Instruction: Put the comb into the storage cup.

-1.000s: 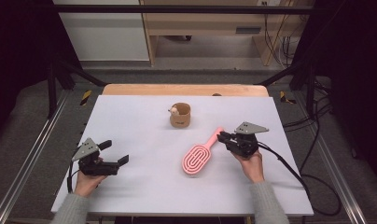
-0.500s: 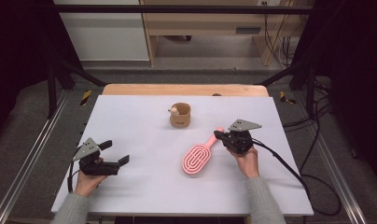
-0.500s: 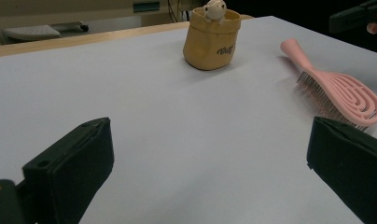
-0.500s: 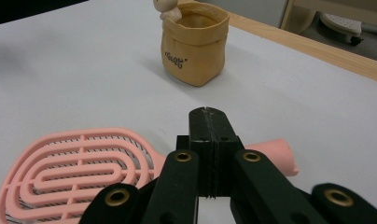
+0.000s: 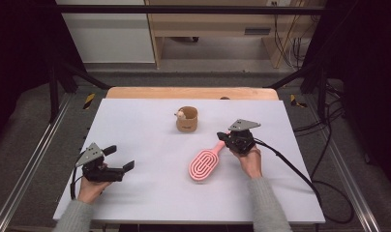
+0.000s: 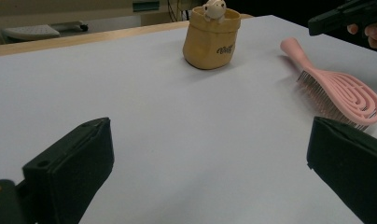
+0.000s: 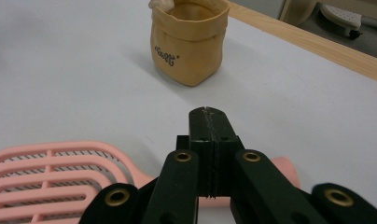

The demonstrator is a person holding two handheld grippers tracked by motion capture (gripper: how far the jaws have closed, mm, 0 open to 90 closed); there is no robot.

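One hairbrush, seemingly beneath right tongs

Worktop: flat, pale lavender-white sheet over a wooden board; a bare strip of wood shows along the far edge.

On it, two things:
- Pink hairbrush, right of centre, lying bristles down, slotted oval head toward the near edge, handle angled away to the far right.
- Tan pouch-shaped holder, upright, near the middle toward the far edge, rim rolled over, dark lettering on one side. A small pale figure sits at its rim.

Brush and holder lie near each other, not touching.
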